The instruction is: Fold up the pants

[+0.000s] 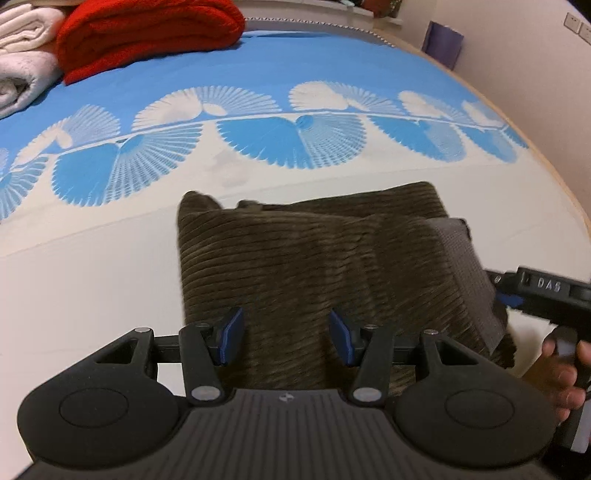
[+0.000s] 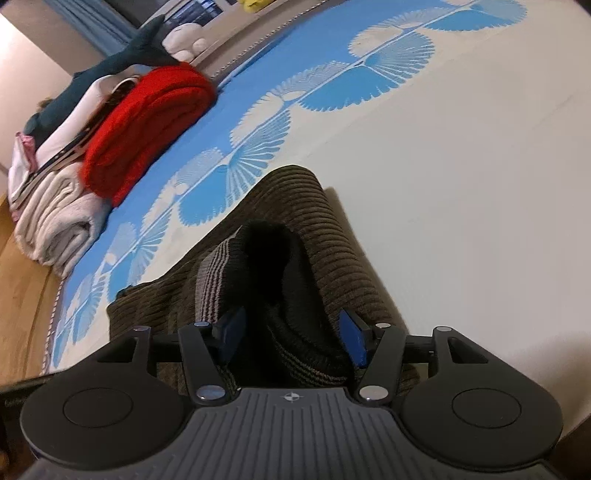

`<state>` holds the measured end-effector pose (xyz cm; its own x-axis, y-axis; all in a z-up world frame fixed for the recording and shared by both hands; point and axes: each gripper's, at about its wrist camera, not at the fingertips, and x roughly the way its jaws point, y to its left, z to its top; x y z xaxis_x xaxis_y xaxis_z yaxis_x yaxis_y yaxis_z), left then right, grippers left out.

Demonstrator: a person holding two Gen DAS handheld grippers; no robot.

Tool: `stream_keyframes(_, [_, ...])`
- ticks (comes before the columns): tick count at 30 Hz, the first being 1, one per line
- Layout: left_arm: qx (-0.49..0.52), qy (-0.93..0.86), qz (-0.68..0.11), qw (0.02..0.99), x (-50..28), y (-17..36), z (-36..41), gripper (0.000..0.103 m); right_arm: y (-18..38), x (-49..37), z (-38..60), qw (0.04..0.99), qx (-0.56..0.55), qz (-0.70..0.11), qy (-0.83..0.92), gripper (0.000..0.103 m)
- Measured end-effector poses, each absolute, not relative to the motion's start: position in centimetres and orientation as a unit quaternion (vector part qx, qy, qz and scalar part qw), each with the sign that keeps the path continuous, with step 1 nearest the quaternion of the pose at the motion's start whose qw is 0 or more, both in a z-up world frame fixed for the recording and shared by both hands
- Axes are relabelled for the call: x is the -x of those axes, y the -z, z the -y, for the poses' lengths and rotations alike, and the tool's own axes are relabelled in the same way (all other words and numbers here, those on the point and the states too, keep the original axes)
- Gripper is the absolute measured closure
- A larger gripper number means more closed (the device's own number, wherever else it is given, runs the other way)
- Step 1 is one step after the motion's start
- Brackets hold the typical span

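Observation:
Dark olive corduroy pants (image 1: 314,258) lie folded into a compact bundle on the bed, with a grey ribbed waistband (image 1: 469,280) at the right end. My left gripper (image 1: 286,336) is open, its blue pads apart just over the near edge of the bundle. My right gripper (image 2: 291,338) is open at the waistband end; the striped waistband (image 2: 210,288) and dark inner lining (image 2: 273,258) bulge between its pads. The right gripper's body (image 1: 546,291) and the hand holding it show at the right of the left wrist view.
The bed (image 1: 92,295) has a cream sheet with a blue fan-pattern band (image 1: 258,129). A red folded blanket (image 1: 147,33) and white towels (image 1: 26,55) are stacked at the far left. A wooden bed frame (image 2: 22,288) and the wall edge the bed.

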<state>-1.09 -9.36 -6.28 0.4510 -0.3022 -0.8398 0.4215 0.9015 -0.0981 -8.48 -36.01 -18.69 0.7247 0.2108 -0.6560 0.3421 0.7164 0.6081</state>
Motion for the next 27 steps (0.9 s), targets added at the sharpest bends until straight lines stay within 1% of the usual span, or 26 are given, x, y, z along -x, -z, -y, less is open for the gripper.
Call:
stream_keyframes(5, [-0.063, 0.212, -0.478, 0.85, 1.6, 5.9, 7.4, 0.047, 17.1, 9.7, 35.9, 0.873, -0.35, -0.331, 0.078, 0.044])
stream_keyframes(9, [-0.063, 0.214, -0.478, 0.85, 2.2, 5.8, 6.5, 0.047, 17.8, 9.3, 35.5, 0.865, -0.357, -0.348, 0.059, 0.044])
stream_keyframes(11, [-0.062, 0.214, -0.478, 0.85, 2.3, 5.7, 6.4, 0.047, 17.9, 9.4, 35.5, 0.864, -0.361, -0.344, 0.065, 0.044])
stream_keyframes(15, [-0.06, 0.212, -0.475, 0.852, 2.3, 5.4, 6.0, 0.047, 16.7, 10.4, 36.3, 0.873, -0.38, -0.292, 0.092, 0.044])
stream_keyframes(17, [-0.058, 0.211, -0.475, 0.852, 2.3, 5.4, 5.8, 0.047, 16.5, 10.5, 36.4, 0.874, -0.389, -0.281, 0.076, 0.042])
stream_keyframes(19, [-0.057, 0.21, -0.475, 0.853, 2.3, 5.4, 5.7, 0.047, 16.7, 9.7, 35.5, 0.872, -0.375, -0.31, 0.048, 0.034])
stream_keyframes(21, [-0.057, 0.21, -0.475, 0.853, 2.3, 5.4, 5.6, 0.047, 17.8, 8.4, 33.7, 0.866, -0.333, -0.373, 0.022, 0.032])
stream_keyframes(23, [-0.057, 0.208, -0.476, 0.853, 2.3, 5.4, 5.6, 0.047, 18.0, 8.3, 31.8, 0.886, -0.258, -0.385, 0.032, 0.032])
stream_keyframes(24, [-0.058, 0.208, -0.476, 0.853, 2.3, 5.4, 5.6, 0.047, 17.8, 8.2, 31.4, 0.891, -0.24, -0.384, 0.031, 0.032])
stream_keyframes(26, [-0.059, 0.209, -0.475, 0.853, 2.4, 5.4, 5.6, 0.047, 17.5, 8.1, 31.1, 0.897, -0.226, -0.378, 0.031, 0.04])
stream_keyframes(27, [-0.06, 0.209, -0.475, 0.853, 2.4, 5.4, 5.6, 0.047, 17.4, 8.2, 31.1, 0.9, -0.221, -0.375, 0.03, 0.049])
